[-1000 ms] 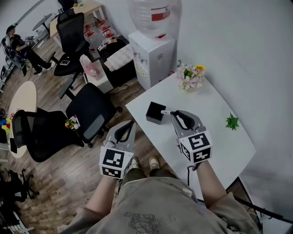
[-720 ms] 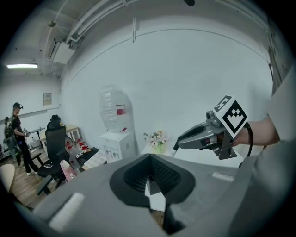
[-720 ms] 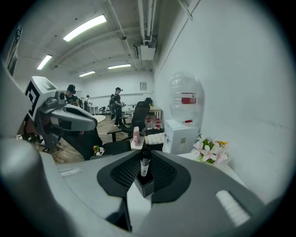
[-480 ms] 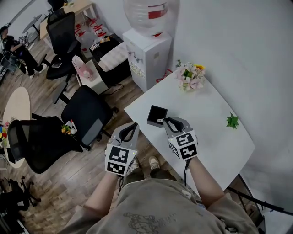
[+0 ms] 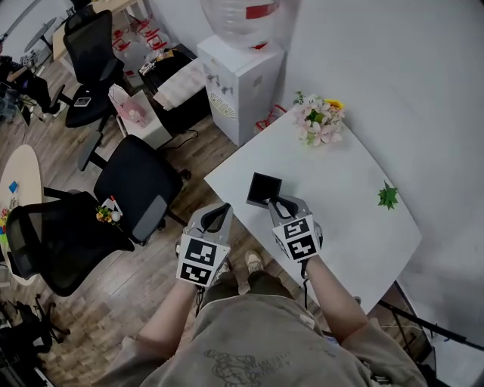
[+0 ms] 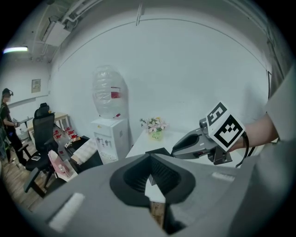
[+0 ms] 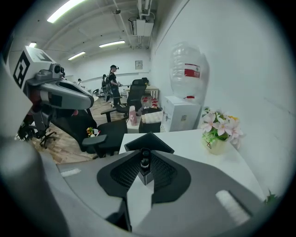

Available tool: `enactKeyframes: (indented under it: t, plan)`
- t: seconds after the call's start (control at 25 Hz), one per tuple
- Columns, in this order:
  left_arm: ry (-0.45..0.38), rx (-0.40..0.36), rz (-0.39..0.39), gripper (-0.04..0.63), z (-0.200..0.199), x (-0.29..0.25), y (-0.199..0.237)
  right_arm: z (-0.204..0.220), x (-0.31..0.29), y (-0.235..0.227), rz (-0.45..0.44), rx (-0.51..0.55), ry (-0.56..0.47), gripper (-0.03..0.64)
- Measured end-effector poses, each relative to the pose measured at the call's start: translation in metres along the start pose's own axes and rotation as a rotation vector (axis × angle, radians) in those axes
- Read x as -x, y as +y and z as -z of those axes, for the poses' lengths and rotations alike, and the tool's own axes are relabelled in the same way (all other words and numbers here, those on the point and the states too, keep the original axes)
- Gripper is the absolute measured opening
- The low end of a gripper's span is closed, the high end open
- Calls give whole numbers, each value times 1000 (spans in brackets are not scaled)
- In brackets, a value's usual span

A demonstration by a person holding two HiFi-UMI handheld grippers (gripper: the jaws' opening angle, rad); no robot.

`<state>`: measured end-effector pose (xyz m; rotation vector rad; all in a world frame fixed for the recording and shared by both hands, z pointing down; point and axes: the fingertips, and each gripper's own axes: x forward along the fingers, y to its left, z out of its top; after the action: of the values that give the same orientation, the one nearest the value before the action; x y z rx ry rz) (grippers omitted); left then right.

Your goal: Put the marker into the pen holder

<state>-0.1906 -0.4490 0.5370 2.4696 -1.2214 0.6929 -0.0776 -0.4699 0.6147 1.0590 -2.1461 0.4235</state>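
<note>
1. Grippers, two of them, sit closest to you, side by side and low in the head view.
2. Your left gripper [image 5: 223, 206] hangs over the wood floor [image 5: 128, 291], just off the near-left edge of the table [image 5: 348, 227]. Its jaws are pressed together with nothing between them.
3. Your right gripper [image 5: 273, 202] is over the white table, close to that same edge. Its jaws are set narrow and clamp the marker [image 7: 145, 160]. In the right gripper view you see the marker end-on between the dark ribbed pads [image 7: 124, 175], pointing away from you.
4. Just past the marker is the holder [image 5: 264, 189], a small black square box with an open top, standing on the table near the edge. The right gripper's tips reach its near corner. You cannot tell whether the marker's tip is over the opening or short of it.
5. Further along the table, pink and white flowers [image 5: 318, 122] stand at the far corner. A small green sprig [image 5: 388, 197] lies off to the right, well apart from the holder.
6. To your left, black chairs [image 5: 142, 190] stand on the floor.
7. Beyond the table's far-left side is a white cooler [image 5: 240, 79] with a clear bottle [image 5: 246, 15] on top.
8. Far across the room, the right gripper view shows a person [image 7: 113, 83] standing.
</note>
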Motion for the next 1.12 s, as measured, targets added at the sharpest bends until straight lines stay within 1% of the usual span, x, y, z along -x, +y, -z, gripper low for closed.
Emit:
enactKeyframes:
  t: [0.2,0.36,0.4,0.44,0.6,0.72,0.84,0.96,1.12]
  plan:
    - [24,0,31,0,8,-8,4,10,-9,2,3,-14,54,97]
    - [36,3,42,0,13,-10,8,14,-13,6,-17,5,94,98]
    - [39,5,42,0,14,-10,9,16,-14,6,-24,9,112,113]
    - [40,8,42,0,15,-10,9,19,-15,6,-28,10,125,148]
    - [40,5,42,0,13,-6,9,17,-8,5,-14,6,115,172]
    - [42,-26,38,0,10,-1,10,1,7,7,-25,9,64,173]
    - [27,-48,25,0,0,9,14,-26,29,5,-5,45,-9,170]
    - [-3,-55,8,0,-13,21,18,-58,57,6,24,69,-91,142]
    - [-61,-85,-19,0,-41,38,25,-103,98,1,95,96,-231,92]
